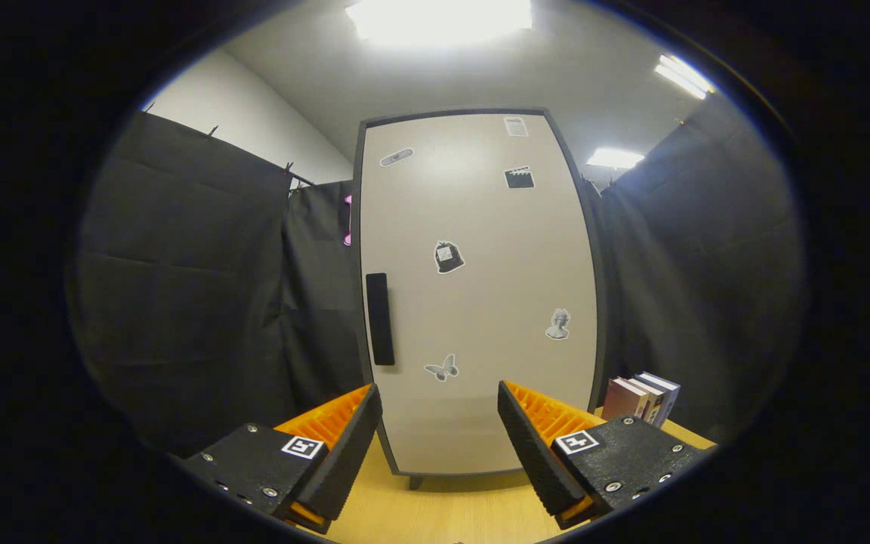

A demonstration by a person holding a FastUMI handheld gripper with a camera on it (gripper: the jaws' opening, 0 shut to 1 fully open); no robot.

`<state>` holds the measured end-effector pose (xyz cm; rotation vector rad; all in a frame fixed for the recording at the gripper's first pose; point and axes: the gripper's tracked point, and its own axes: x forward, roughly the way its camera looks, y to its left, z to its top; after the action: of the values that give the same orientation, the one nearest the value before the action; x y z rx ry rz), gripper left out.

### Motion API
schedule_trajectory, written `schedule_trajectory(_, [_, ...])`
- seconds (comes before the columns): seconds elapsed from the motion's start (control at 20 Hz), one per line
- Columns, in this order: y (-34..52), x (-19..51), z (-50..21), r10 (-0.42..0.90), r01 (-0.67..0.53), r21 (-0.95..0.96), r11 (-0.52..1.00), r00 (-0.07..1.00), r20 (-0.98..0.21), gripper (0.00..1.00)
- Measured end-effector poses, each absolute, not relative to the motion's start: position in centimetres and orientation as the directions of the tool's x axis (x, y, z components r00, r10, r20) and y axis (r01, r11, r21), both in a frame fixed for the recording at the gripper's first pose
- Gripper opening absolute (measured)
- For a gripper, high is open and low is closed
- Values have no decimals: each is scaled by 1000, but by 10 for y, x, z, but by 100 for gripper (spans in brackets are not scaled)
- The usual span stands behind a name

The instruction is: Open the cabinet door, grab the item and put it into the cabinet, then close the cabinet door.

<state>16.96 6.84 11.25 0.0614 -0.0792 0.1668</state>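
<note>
**Door shut, handle off to one side**

The cabinet door stands closed beyond the fingers, its dark handle at eleven o'clock. The books wait at two o'clock. The gripper hangs open, empty; driving straight ahead would likely miss the handle.

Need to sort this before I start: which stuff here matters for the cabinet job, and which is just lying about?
For the job: cabinet door, shut; its handle; books beside the cabinet, likely the item; gripper, fingers apart, holding nothing.

Lying about: door stickers; pink thing behind the cabinet.
</note>
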Motion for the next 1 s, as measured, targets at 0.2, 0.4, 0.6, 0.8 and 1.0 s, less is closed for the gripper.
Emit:
schedule_trajectory(0.2, [82,201,130,191,-198,78,977,977,93,95])
schedule_trajectory(0.4, [108,232,147,245,-256,104,961,963,109,95])
schedule_trajectory(0.6, [135,265,151,280,-288,106,952,956,90,95])
schedule_trajectory(0.8, [164,292,145,317,-321,105,941,947,60,95])
schedule_trajectory(1.0, [181,314,144,307,-310,66,948,950,59,89])
